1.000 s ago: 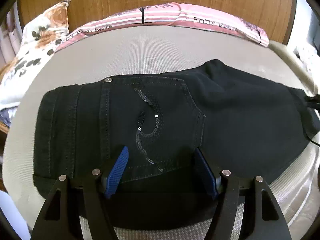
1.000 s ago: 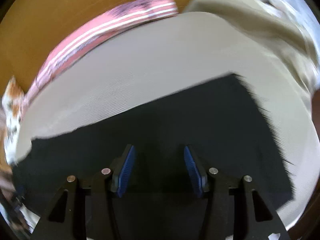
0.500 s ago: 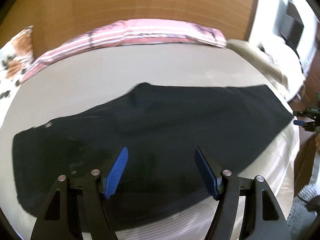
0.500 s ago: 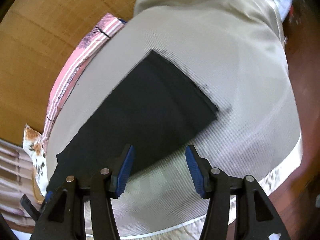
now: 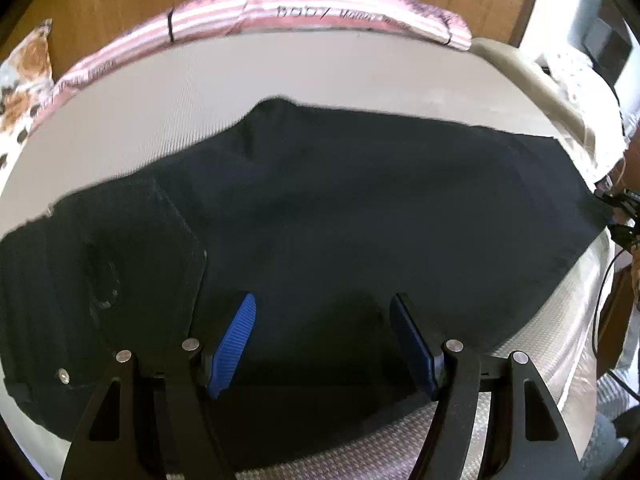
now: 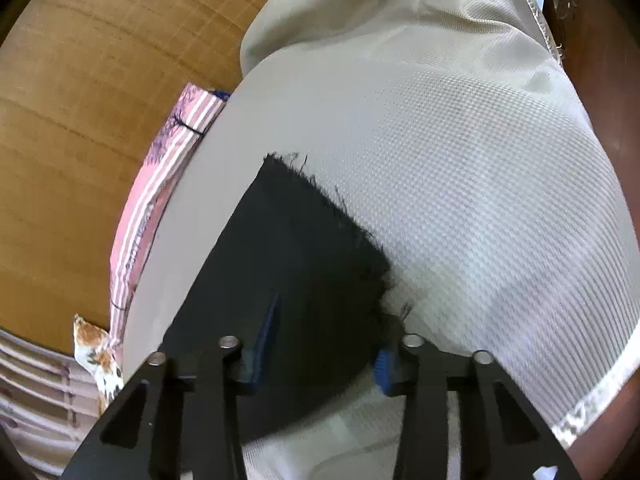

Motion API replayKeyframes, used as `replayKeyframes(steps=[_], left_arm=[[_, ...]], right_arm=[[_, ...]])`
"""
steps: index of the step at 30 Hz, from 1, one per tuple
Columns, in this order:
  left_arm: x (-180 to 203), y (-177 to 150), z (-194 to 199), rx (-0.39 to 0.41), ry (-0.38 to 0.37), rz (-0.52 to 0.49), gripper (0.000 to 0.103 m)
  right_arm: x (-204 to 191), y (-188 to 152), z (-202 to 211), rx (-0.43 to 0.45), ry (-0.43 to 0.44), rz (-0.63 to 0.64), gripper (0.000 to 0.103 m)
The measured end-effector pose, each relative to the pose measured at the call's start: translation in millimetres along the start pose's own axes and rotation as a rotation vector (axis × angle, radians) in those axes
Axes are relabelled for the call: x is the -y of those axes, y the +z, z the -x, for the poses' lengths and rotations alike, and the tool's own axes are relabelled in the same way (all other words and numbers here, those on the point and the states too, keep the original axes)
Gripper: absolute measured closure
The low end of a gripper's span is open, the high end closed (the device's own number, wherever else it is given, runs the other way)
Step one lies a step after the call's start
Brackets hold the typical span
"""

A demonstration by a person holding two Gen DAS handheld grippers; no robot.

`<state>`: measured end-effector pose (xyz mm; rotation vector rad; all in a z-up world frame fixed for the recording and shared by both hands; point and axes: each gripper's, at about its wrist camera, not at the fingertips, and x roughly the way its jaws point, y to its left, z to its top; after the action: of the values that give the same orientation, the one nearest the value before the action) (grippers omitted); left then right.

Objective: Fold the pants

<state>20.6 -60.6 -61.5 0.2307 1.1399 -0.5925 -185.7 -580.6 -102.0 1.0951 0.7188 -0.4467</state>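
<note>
Black pants [image 5: 340, 220] lie flat across the beige bed, waist and sequinned back pocket [image 5: 120, 264] at the left, legs running right to a frayed hem [image 6: 340, 216]. My left gripper [image 5: 324, 332] is open, its blue pads low over the pants' near edge just right of the pocket. My right gripper [image 6: 320, 344] is open at the hem end, its pads straddling the near hem corner, right pad [image 6: 382, 368] partly hidden by the fabric. Neither holds cloth.
A pink striped pillow [image 5: 312, 12] lies along the wooden headboard [image 6: 100, 100], a floral pillow [image 5: 24, 76] at the far left. The bed's near edge [image 6: 592, 404] drops to a dark floor at the right. Cables and the other gripper [image 5: 620, 216] show at the hem end.
My left gripper has slid right along the pants, from over the pocket to beside it. My right gripper has swung to the hem end and come down around its near corner.
</note>
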Motion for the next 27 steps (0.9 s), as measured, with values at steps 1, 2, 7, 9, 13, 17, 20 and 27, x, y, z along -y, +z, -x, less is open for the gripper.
replayKeyframes(steps=[1,2,7,9,13,17,20,27], left_arm=[[0,0,-2,-0.004,0.002,0.004,0.033],[0,0,-1,0.000,0.007,-0.001,0.033],[2,2,-1,0.003,0.011,-0.005,0.033],[-4,3,1,0.012,-0.001,0.013,0.033],[-21,4,9,0.037,-0.018,0.087,0.033],[-40,7,26,0.093,0.015,0.141,0.033],[-54,7,42,0.140,0.019,0.180,0.033],[-86,2,69,0.191,0.006,0.259,0.033]], right_arm=[[2,2,-3,-0.001,0.005,-0.007,0.079],[5,3,-4,-0.002,0.009,-0.014,0.087],[1,1,-8,-0.016,0.077,-0.058,0.093],[-12,-1,-6,-0.019,0.108,-0.057,0.093],[-59,-11,-9,-0.041,0.176,-0.021,0.094],[-117,-26,-21,-0.081,0.245,0.041,0.094],[-159,-44,-36,-0.138,0.285,0.103,0.094],[-262,-123,-97,-0.354,0.355,0.285,0.094]])
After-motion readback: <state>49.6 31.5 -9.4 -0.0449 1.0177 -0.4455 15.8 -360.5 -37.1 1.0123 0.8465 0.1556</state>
